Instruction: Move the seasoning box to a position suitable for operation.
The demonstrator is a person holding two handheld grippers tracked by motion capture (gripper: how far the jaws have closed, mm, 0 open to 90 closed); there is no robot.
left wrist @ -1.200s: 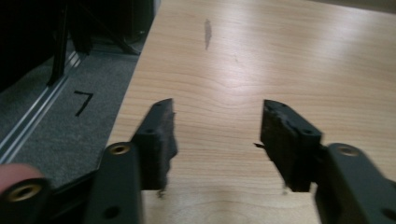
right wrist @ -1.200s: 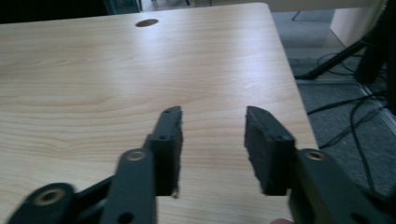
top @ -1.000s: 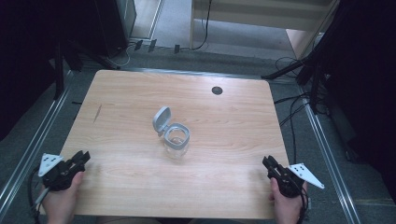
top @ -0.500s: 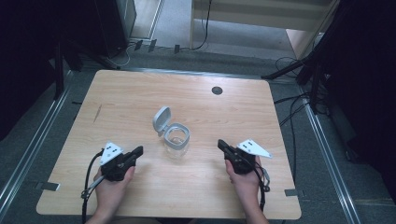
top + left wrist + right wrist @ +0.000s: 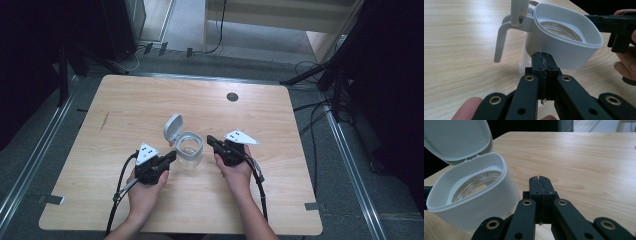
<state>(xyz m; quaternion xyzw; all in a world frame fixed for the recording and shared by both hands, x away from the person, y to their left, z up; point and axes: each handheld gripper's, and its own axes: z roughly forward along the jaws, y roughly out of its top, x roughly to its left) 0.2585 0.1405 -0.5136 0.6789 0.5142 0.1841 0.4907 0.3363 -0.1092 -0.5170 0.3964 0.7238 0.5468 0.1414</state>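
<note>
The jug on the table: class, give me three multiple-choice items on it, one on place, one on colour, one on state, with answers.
1. Where does the jug stand?
A. between the two grippers
B. at the table's far edge
C. on the floor

2. What colour is its lid?
A. red
B. white
C. black

3. How do the left gripper jaws stand?
A. wide open
B. shut on the handle
C. shut, holding nothing

Answers: 1 A, the high view shows a gripper on either side; 2 B, lid and rim look white; 3 C, the jaws meet short of the jug.
</note>
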